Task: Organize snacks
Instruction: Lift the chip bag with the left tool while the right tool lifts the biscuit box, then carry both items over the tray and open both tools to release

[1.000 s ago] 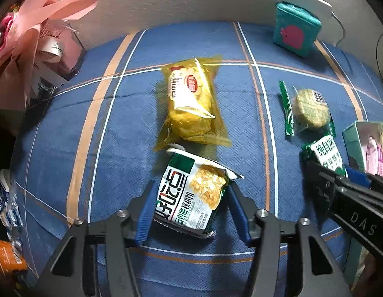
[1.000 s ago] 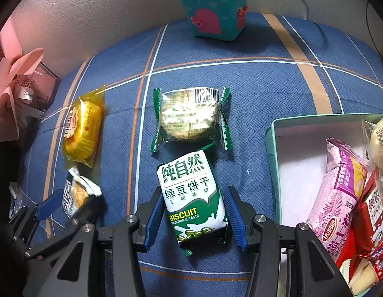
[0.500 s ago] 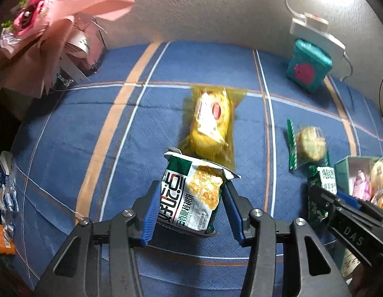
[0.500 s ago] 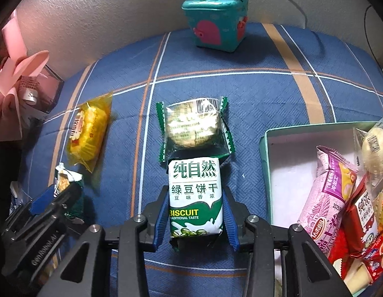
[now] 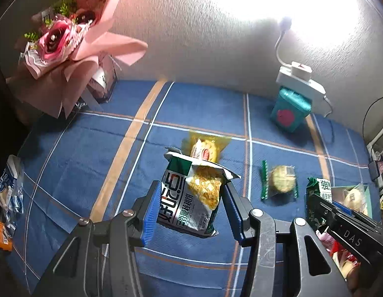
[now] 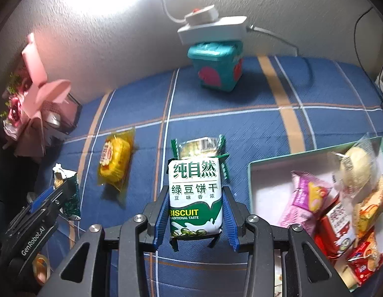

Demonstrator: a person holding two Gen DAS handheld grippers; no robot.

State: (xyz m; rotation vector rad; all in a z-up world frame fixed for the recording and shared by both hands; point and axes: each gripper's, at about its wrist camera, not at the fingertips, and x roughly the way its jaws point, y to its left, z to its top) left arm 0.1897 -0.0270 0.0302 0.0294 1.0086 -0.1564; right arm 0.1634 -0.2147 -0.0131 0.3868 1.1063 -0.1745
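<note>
Right gripper point(image 6: 195, 219), jaws closed on the mung-bean biscuit packet point(image 6: 195, 195), long axis pointing away along the fingers. The open teal box point(image 6: 250, 173) of snacks lies directly to its right, nearer this arm. Left gripper point(image 5: 190, 216) clamps a crinkled foil walnut-crisp packet point(image 5: 191, 198), apparently lifted off the blue plaid cloth point(image 5: 92, 153). Glossy yellow cake wrapper point(image 6: 114, 160) and round green-edged biscuit pack point(image 5: 280, 183) lie flat between them.

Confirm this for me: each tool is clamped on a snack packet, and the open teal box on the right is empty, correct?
Not quite. The open teal box is not empty: the right wrist view shows several snack packets in it, including a pink packet. The rest holds: each tool is clamped on a snack packet.
</note>
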